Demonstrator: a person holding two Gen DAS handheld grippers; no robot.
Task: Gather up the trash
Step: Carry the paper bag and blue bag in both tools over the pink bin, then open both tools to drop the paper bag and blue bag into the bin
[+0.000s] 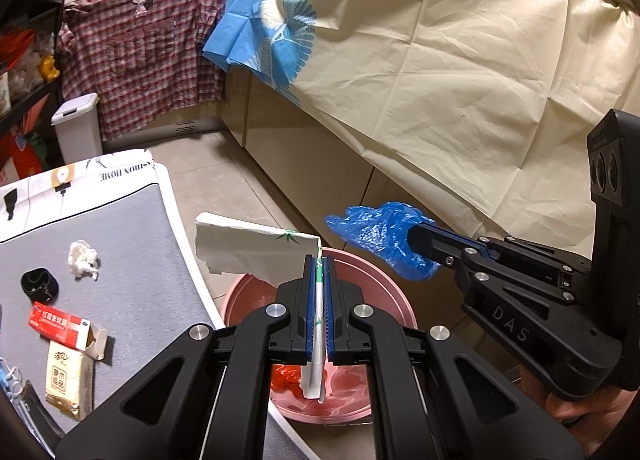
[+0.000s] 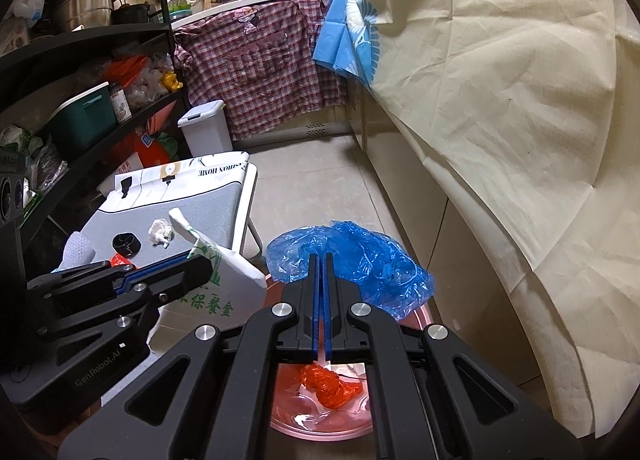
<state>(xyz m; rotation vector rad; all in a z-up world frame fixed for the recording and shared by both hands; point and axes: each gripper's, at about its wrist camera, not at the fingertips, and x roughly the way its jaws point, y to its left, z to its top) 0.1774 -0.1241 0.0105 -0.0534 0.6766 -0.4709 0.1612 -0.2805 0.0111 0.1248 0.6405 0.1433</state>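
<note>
My left gripper (image 1: 319, 260) is shut on a torn white paper box piece (image 1: 256, 250) with green print, held above the pink basin (image 1: 390, 292). That same white paper box piece (image 2: 224, 280) shows at the left of the right wrist view, in the left gripper (image 2: 198, 258). My right gripper (image 2: 322, 258) is shut on a crumpled blue plastic bag (image 2: 360, 260), also over the pink basin (image 2: 320, 426). The blue bag (image 1: 380, 240) hangs from the right gripper (image 1: 412, 236) at the right of the left wrist view. Red plastic wrap (image 2: 330, 384) lies in the basin.
A grey-topped low table (image 1: 120, 260) at the left carries a white tissue wad (image 1: 83, 260), a black cap (image 1: 39, 285), a red carton (image 1: 64, 326) and a tissue packet (image 1: 68, 384). A cream cloth (image 1: 460, 80) drapes the counter on the right. A white bin (image 1: 78, 128) stands behind.
</note>
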